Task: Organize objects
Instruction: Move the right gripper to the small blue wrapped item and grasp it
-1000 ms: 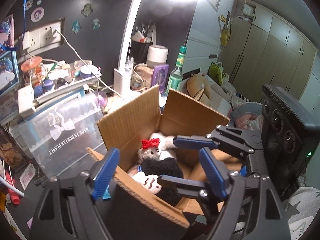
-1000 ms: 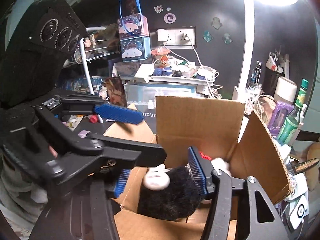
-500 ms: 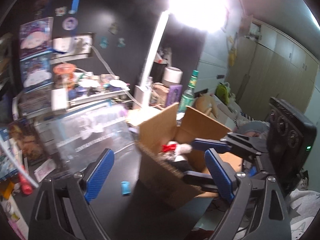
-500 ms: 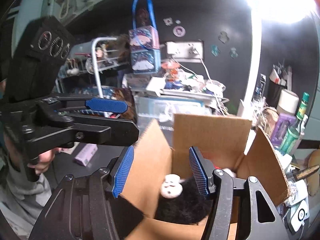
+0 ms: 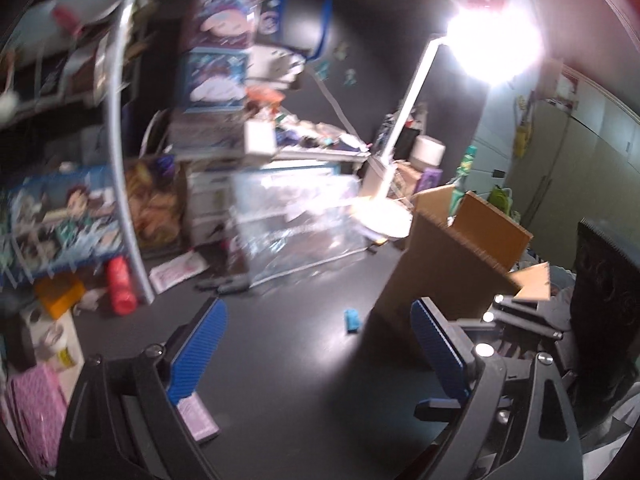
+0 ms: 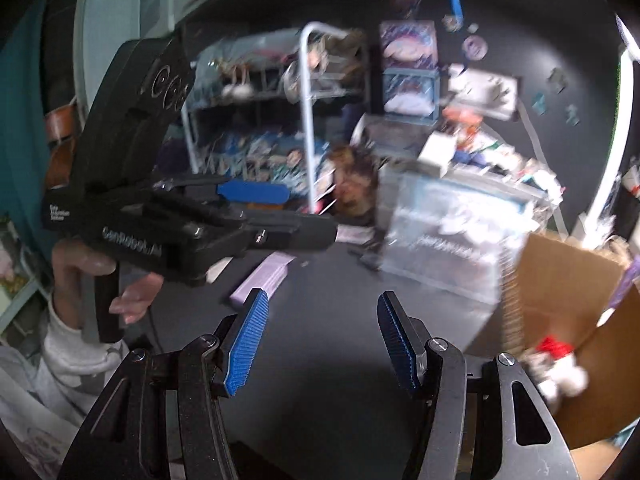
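An open cardboard box (image 5: 452, 256) stands on the black desk at the right; in the right wrist view (image 6: 568, 304) it holds a white plush toy with a red bow (image 6: 556, 354). My left gripper (image 5: 320, 344) is open and empty over the bare desk, left of the box. My right gripper (image 6: 320, 336) is open and empty, also left of the box. A small blue object (image 5: 352, 321) lies on the desk near the box. A pink flat box (image 6: 262, 278) lies on the desk; it also shows under my left finger (image 5: 198, 424). Both views are blurred.
A clear plastic storage box (image 5: 296, 220) stands at the back, with a white desk lamp (image 5: 404, 120) beside it. A red bottle (image 5: 120, 284) and a wire shelf of clutter (image 5: 60, 200) are at the left. The left gripper body (image 6: 160, 200) shows in the right wrist view.
Both grippers have swung left, away from the box and out over the desk. The black plush is no longer between the right fingers and is out of view.
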### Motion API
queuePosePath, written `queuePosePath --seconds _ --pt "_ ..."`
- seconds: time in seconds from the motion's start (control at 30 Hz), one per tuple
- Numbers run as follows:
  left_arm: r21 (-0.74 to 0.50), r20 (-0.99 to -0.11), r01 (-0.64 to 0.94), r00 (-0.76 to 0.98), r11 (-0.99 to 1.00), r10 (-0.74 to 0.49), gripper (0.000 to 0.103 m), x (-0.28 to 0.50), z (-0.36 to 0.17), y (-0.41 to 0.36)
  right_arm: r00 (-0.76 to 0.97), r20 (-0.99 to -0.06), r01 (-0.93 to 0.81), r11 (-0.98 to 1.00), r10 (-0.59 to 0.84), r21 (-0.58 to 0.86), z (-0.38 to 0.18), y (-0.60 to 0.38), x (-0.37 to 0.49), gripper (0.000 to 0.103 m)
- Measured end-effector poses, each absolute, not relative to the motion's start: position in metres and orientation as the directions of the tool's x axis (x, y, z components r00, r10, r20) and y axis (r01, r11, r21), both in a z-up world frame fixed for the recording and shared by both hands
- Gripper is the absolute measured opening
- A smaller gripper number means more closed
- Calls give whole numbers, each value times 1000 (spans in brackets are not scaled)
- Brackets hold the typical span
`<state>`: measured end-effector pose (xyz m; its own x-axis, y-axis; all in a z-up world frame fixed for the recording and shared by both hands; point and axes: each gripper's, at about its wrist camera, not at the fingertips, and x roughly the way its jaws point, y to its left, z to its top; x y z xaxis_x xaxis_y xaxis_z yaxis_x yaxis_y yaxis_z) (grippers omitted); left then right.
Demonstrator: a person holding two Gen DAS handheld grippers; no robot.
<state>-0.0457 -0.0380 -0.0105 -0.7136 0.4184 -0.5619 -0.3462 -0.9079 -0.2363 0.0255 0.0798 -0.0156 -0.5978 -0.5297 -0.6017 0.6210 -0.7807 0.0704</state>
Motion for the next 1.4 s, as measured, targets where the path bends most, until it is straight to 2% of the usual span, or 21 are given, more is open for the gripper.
queuePosePath --seconds 0.17,0.3,0.4,0.57,0.7,0.77,0.9,1.03,1.1,1.13,1.17,1.33,1.4 --pt "-252 -584 -316 -704 -915 404 92 -41 -35 -54 -586 -662 496 -853 -467 162 -63 83 9 54" --pt "-283 -588 -318 -688 -905 425 92 -43 -45 -60 -643 -699 324 -938 -313 122 -94 97 -13 54" --pt "-289 -587 -319 -686 -903 430 92 -46 -47 -60 -661 -716 266 -962 -225 56 -111 94 -29 50" --pt "-295 -580 -325 -687 -899 438 92 -50 -47 -61 -680 -726 185 -982 -106 -29 -127 92 -56 39" --pt "-299 -579 -324 -686 -898 441 92 -55 -47 -63 -651 -755 162 -986 -80 -36 -136 94 -74 32" --pt "-302 -582 -324 -683 -897 442 92 -57 -47 -63 -639 -766 157 -987 -74 -35 -140 95 -81 22" --pt "-306 -585 -322 -679 -896 444 92 -60 -49 -64 -636 -768 140 -990 -69 -28 -140 97 -86 13" --pt "-312 -585 -319 -678 -895 445 92 -61 -49 -65 -623 -778 134 -991 -80 -5 -139 97 -89 13" --pt "-312 -584 -319 -678 -895 445 92 -61 -48 -65 -629 -775 125 -992 -60 -25 -138 95 -91 22" --pt "-313 -583 -320 -678 -894 447 92 -61 -48 -64 -628 -776 128 -991 -63 -23 -138 95 -92 32" --pt "-313 -583 -322 -678 -894 448 92 -61 -48 -65 -617 -784 131 -991 -66 -19 -138 94 -94 36" --pt "-314 -581 -326 -677 -892 452 92 -60 -48 -64 -647 -762 136 -988 -34 -70 -133 88 -94 41" --pt "-317 -579 -329 -676 -890 456 92 -60 -47 -64 -620 -784 135 -989 -34 -64 -136 89 -101 41"
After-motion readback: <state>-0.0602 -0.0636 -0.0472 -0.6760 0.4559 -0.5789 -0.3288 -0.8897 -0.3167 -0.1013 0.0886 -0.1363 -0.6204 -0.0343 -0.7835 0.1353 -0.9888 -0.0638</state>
